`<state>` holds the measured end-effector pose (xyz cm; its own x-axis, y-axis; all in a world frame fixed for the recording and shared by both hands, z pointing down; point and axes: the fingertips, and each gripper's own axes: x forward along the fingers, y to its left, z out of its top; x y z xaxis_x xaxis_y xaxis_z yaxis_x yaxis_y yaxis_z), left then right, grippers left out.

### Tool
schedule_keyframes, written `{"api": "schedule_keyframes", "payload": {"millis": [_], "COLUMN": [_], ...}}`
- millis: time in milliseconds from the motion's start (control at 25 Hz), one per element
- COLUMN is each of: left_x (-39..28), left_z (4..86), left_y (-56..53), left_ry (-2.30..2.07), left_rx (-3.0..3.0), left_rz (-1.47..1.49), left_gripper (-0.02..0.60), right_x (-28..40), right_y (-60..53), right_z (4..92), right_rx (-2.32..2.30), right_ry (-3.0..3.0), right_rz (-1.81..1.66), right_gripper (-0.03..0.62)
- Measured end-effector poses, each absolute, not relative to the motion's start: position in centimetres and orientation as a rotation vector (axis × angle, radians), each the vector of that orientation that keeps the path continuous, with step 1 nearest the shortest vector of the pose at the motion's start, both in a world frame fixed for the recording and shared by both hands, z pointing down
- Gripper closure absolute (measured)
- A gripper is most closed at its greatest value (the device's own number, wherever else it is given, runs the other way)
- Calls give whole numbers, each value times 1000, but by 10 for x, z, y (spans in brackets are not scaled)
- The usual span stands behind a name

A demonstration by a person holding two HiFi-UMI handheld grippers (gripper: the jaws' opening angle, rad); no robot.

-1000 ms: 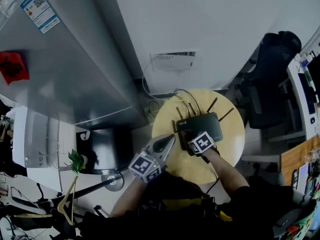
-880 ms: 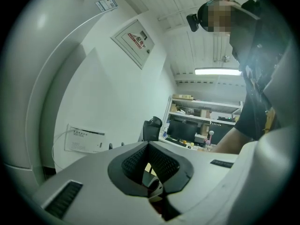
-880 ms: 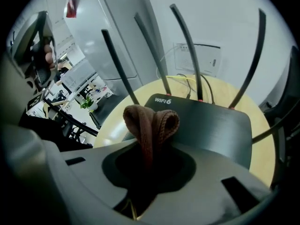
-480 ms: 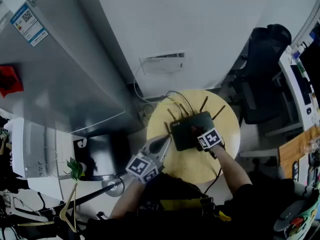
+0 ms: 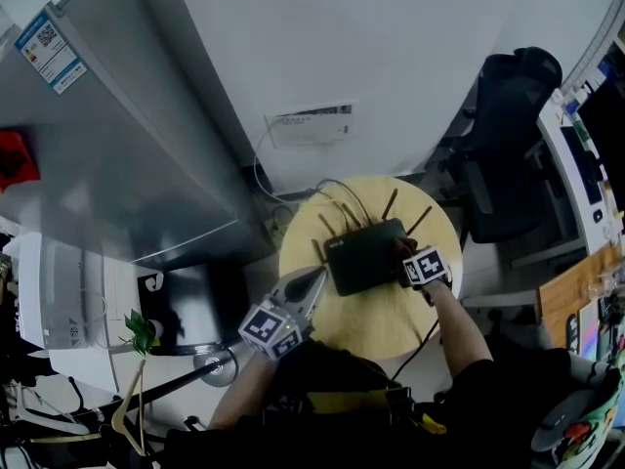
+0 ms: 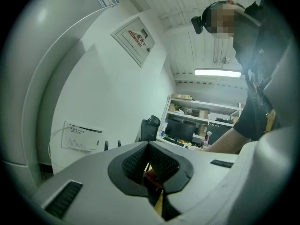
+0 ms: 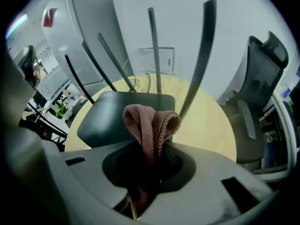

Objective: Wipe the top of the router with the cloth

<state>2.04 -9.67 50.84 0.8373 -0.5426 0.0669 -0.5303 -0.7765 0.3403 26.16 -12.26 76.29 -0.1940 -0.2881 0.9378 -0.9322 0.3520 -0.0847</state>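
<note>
Right gripper [image 5: 405, 254], clamped on the cloth [image 7: 151, 121], has crossed the router [image 5: 363, 255] to its right end; the long top lies leftward. Left gripper [image 5: 314, 281] closed, empty.

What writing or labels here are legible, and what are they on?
Nothing can be read.
Blue-and-white sticker on the tall grey cabinet: too small.
White wall box: print blurred.
Framed wall notice: blurred.

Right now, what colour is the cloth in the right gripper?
Reddish-brown knitted cloth; clearest in the right gripper view.
</note>
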Motion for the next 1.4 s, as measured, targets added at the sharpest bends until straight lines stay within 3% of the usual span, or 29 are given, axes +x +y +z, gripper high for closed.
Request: {"api": "schedule_keyframes", "payload": {"millis": [1000, 1400], "left_x": [19, 8], "left_z": [511, 510], "left_y": [-92, -90], "left_ry": [-820, -903], "left_rx": [2671, 2610], "left_rz": [-48, -73], "left_gripper": [589, 589], "right_x": [332, 183], "right_y": [-123, -142], "right_z": [747, 679], "right_rx": [1259, 715], "right_ry": [-1550, -1963], "right_rz": [746, 237], "right_gripper": [528, 528]}}
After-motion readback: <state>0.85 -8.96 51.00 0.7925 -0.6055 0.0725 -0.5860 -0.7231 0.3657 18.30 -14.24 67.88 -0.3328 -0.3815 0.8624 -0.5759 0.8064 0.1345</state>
